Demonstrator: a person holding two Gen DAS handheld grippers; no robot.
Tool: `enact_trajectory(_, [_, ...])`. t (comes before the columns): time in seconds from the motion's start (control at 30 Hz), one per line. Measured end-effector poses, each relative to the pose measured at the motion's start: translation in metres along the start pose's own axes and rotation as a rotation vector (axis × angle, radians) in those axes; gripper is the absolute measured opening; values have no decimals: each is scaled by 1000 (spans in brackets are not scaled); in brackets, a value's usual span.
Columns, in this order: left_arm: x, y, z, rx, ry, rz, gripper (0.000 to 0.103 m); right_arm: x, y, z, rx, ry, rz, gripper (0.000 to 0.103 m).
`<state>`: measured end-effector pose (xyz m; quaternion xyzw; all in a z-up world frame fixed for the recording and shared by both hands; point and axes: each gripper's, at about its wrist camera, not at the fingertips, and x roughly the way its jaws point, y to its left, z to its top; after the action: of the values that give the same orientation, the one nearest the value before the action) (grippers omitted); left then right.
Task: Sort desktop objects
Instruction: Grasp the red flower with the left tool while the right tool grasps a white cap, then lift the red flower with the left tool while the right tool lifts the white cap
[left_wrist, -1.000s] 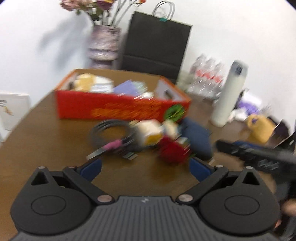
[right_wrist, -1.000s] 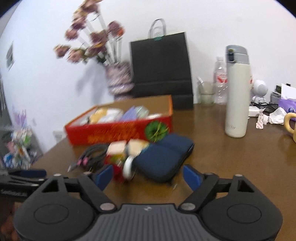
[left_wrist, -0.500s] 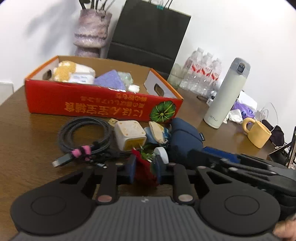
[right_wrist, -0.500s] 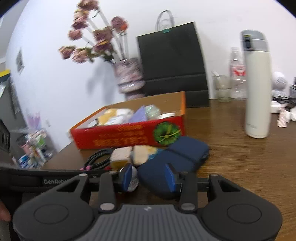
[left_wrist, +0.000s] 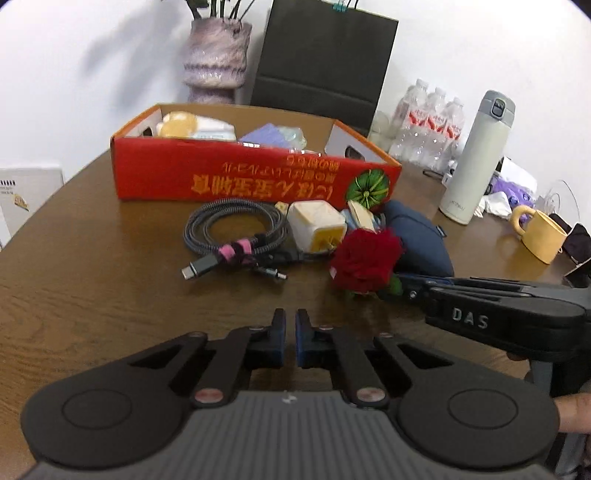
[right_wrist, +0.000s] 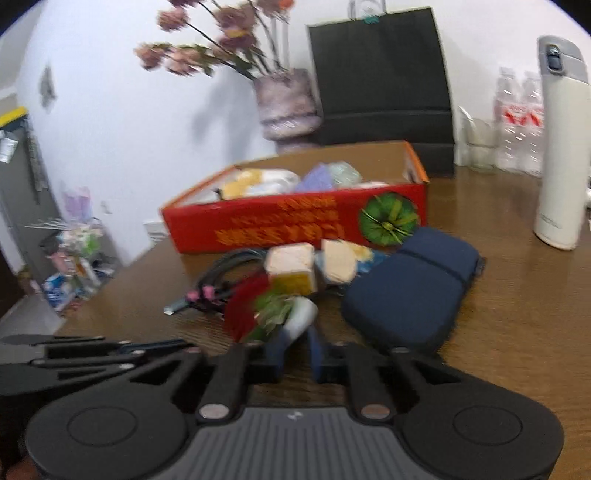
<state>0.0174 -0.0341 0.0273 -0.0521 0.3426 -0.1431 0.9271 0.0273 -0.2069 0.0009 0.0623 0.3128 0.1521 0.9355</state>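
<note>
Right hand-held gripper (right_wrist: 297, 349) now clamped on the red artificial rose (right_wrist: 258, 308) at lower centre frame, lifted off tabletop (left_wrist: 92, 258); left hand-held gripper (left_wrist: 290, 334), half a second ago gripping it, now together and empty, handover done, orange box (left_wrist: 229, 177) next.

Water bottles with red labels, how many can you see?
3 show in the left wrist view, in a row left of the white thermos: the left bottle, the middle bottle and the right bottle. More may be hidden behind them.
</note>
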Motion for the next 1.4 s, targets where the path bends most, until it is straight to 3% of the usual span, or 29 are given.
enact_trajectory(0.03, [-5,0,0,1,-10,-15,10,2,-1,-1,8,8,-14,13])
enact_trajectory(0.1, [-17,3,3,6,-51,-49,27,-4,-4,0,33,-2,8,15])
enact_trajectory(0.13, [-19,4,5,8,-60,-61,49,-10,-6,1,51,-27,26,15])
enact_trajectory(0.17, [-21,4,7,8,-71,-68,60,-13,-8,3,61,-42,27,16])
enact_trajectory(0.23, [-21,1,12,19,-85,-80,62,-11,-11,6,68,-40,12,20])
enact_trajectory(0.37, [-7,-7,25,13,-109,-143,82,10,-14,3,54,22,35,25])
enact_trajectory(0.4, [0,-6,31,-2,-82,-157,84,12,-15,0,59,40,39,26])
enact_trajectory(0.53, [26,-9,44,-55,-21,-155,84,0,-20,-1,77,30,93,43])
enact_trajectory(0.6, [34,-16,44,-28,-9,-156,78,-9,-21,-2,61,19,79,48])
enact_trajectory(0.67, [44,-18,40,-17,24,-132,53,-19,-24,-5,58,1,88,48])
enact_trajectory(0.73, [52,-18,36,-20,75,-100,39,-25,-27,-8,63,-7,99,48])
enact_trajectory(0.77, [51,-17,34,-31,80,-111,36,-26,-28,-9,62,-4,99,48])
enact_trajectory(0.97, [21,-1,22,-99,32,-176,33,-22,-11,-13,-55,5,83,48])
enact_trajectory(1.13, [-20,6,22,-66,-14,-301,33,-35,16,-16,-231,-73,107,47])
enact_trajectory(1.27, [-30,5,21,-25,4,-324,32,-45,32,-18,-315,-127,144,46])
enact_trajectory(1.4, [-29,7,18,-52,21,-334,32,-51,44,-23,-399,-144,106,46])
